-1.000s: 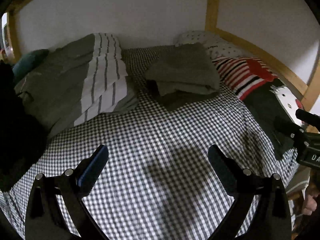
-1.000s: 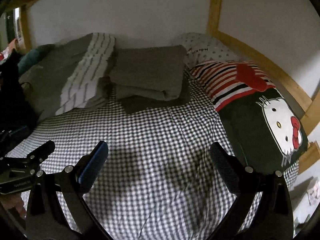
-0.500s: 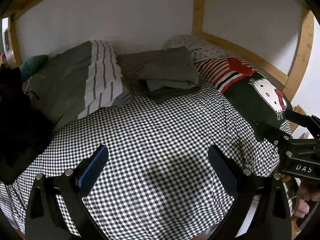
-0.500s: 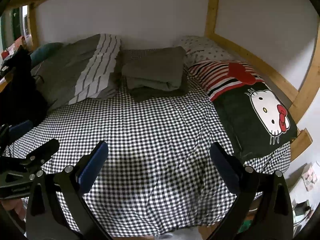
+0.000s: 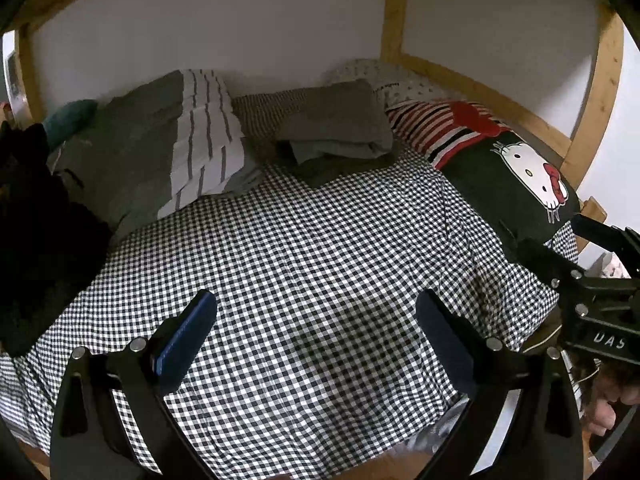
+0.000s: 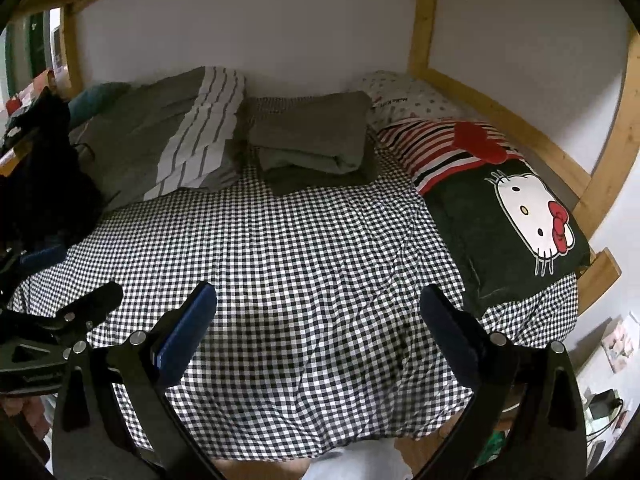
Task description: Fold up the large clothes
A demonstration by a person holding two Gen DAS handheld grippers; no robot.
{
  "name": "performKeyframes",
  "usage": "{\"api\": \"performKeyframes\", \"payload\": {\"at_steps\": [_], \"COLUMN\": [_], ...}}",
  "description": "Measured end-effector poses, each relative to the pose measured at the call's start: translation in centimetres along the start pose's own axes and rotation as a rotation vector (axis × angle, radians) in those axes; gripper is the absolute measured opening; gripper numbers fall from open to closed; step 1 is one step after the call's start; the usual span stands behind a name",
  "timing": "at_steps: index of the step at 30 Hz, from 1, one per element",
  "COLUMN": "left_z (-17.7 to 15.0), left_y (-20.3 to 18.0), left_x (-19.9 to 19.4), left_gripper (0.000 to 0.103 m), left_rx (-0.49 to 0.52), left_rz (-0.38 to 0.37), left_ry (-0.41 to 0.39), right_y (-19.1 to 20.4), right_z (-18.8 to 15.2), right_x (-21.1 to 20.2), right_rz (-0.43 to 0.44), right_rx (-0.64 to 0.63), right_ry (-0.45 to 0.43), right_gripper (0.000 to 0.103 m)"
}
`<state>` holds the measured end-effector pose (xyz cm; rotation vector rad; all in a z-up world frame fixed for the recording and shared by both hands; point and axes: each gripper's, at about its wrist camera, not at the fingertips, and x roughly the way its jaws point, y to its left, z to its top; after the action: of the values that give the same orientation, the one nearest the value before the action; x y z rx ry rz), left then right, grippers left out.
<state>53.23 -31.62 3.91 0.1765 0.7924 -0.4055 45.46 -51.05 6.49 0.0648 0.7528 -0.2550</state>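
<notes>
Both grippers, left (image 5: 316, 316) and right (image 6: 318, 312), I hold spread wide, empty, above the bed (image 6: 304, 248); folded clothes (image 6: 312, 144) lie well beyond my fingers.

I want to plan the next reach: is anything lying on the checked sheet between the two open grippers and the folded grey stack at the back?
Nothing visible. The checked sheet is bare from the left gripper and right gripper to the grey stack. The striped duvet and Hello Kitty pillow lie off to the sides.
</notes>
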Motion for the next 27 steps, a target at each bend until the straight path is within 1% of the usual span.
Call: {"api": "performKeyframes", "payload": {"at_steps": [5, 8, 10, 13, 16, 21, 27], "left_z": [0.08, 0.0, -0.08, -0.09, -0.05, -0.06, -0.06], "left_y": [-0.27, -0.55, -0.71, -0.68, -0.54, -0.4, -0.67], "left_x": [-0.31, -0.29, -0.28, -0.43, -0.54, -0.51, -0.6], "left_gripper": [0.098, 0.098, 0.098, 0.098, 0.098, 0.098, 0.098], "left_rx": [0.023, 0.031, 0.033, 0.023, 0.014, 0.014, 0.033], "left_rz": [0.031, 0.02, 0.018, -0.025, -0.007, -0.006, 0.035], "left_ry": [-0.015, -0.015, -0.014, -0.009, -0.014, -0.015, -0.035], "right_y": [0.23, 0.19, 0.27, 0.3, 0.38, 0.47, 0.55], "right_z": [0.0, -0.17, -0.34, -0.56, -0.69, -0.79, -0.85], "right_x": [-0.17, -0.05, 0.0, 0.01, 0.01, 0.21, 0.23], "right_rz": [-0.011, 0.0, -0.009, 0.0, -0.002, 0.006, 0.006], "right_rx": [-0.016, -0.012, -0.018, -0.017, -0.022, -0.024, -0.024], "right_ry": [-0.005, 0.0, 0.001, 0.004, 0.004, 0.006, 0.002], "right_gripper": [0.1, 0.1, 0.1, 0.1, 0.1, 0.1, 0.1]}}
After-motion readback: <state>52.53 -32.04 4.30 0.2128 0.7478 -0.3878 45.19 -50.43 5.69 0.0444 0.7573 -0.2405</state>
